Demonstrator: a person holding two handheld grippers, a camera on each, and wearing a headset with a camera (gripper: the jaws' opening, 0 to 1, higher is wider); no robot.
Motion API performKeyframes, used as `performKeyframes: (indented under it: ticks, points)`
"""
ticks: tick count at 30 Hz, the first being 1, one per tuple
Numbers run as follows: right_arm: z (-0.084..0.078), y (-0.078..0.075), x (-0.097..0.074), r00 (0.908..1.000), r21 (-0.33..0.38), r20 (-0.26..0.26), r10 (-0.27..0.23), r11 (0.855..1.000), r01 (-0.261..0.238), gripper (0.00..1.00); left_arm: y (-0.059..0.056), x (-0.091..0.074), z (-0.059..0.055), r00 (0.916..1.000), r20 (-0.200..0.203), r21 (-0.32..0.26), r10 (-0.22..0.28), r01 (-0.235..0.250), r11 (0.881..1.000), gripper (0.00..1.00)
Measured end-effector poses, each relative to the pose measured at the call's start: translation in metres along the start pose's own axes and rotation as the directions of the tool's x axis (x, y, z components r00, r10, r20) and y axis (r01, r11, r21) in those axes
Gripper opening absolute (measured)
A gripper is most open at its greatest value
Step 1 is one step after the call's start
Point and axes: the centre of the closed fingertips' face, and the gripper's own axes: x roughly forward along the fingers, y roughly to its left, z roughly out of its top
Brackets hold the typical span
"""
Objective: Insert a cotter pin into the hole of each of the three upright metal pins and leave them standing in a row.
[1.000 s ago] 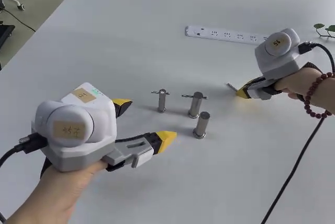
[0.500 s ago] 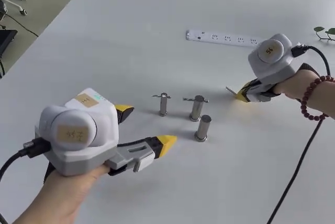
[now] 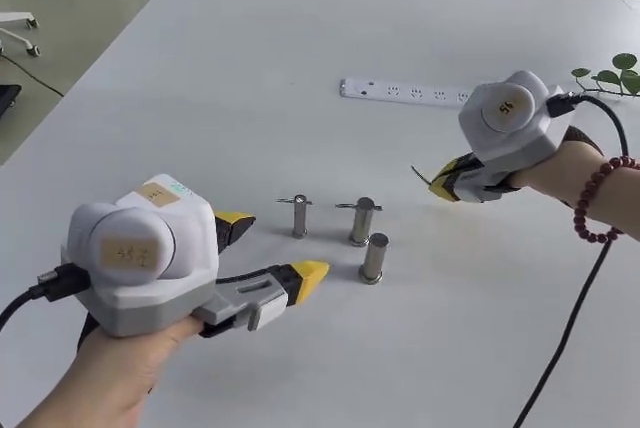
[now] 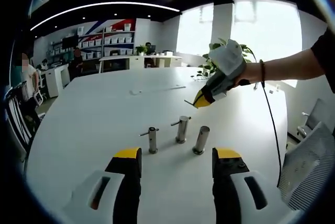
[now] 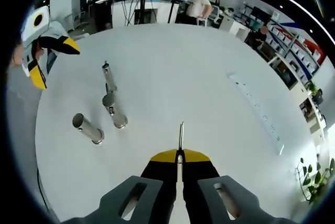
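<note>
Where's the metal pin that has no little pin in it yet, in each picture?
Head view: bare metal pin, just below centre, front of the three.
Left gripper view: the pin, rightmost of three.
Right gripper view: the pin, leftmost, leaning.
Shared landmark: the power strip beyond the pins.

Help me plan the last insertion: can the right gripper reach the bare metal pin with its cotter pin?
Probably yes: only open table lies between the right gripper, shut on the cotter pin, and the bare metal pin; the left gripper sits opposite.
</note>
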Motion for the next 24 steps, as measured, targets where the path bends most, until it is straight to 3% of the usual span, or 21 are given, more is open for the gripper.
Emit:
performKeyframes:
  ticks: [7,13,16,20,24]
  points:
    - [0.013,0.021,-0.015,0.9987,-0.041,0.043,0.028,0.999,-0.026,0.00,-0.004,0.001,0.009,0.9996,0.006,-0.026,-0.027,0.027,0.999,0.51]
    - [0.029,0.047,-0.026,0.9924,-0.102,0.097,0.076,0.993,-0.066,0.00,-0.013,0.008,0.010,0.9959,-0.060,0.001,-0.067,0.067,0.998,0.45]
    - [0.037,0.057,-0.030,0.9884,-0.135,0.117,0.096,0.988,-0.080,0.00,-0.019,0.011,0.012,0.9911,-0.083,-0.037,-0.104,0.101,0.994,0.42]
    - [0.046,0.068,-0.035,0.9833,-0.182,0.138,0.119,0.979,-0.093,0.00,-0.021,0.015,0.019,0.9882,-0.077,-0.063,-0.132,0.128,0.990,0.40]
    - [0.057,0.081,-0.040,0.9750,-0.226,0.165,0.149,0.968,-0.110,0.00,-0.023,0.018,0.021,0.9840,-0.104,-0.057,-0.144,0.139,0.989,0.38]
